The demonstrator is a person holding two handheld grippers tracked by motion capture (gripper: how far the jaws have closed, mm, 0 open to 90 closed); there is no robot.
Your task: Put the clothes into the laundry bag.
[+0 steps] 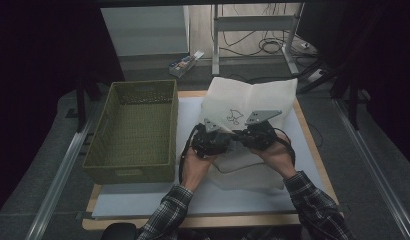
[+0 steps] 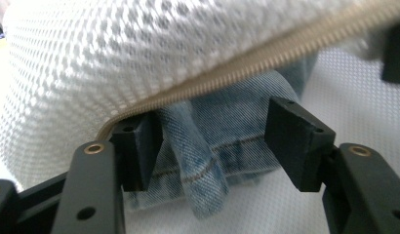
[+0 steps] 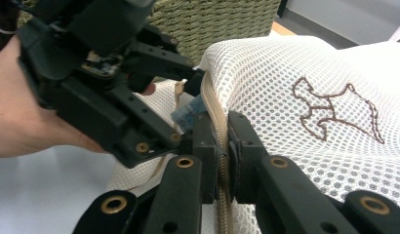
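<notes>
Right gripper (image 3: 222, 161) jaws clamped on the mesh bag (image 1: 253, 100) zipper edge (image 3: 215, 117) on the worktop; left gripper (image 2: 212, 141) jaws part-open, denim (image 2: 222, 131) loose between them, just inside the mouth, nearer the left hand.

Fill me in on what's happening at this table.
A person works two hand-held grippers on a white mesh laundry bag lying on the table beside a green woven basket. The right gripper is shut on the bag's zipper edge, holding the opening up. The left gripper has open jaws at the mouth of the bag, with a piece of blue denim between them, unclamped. The denim sits partly inside the bag, under the zipper.
</notes>
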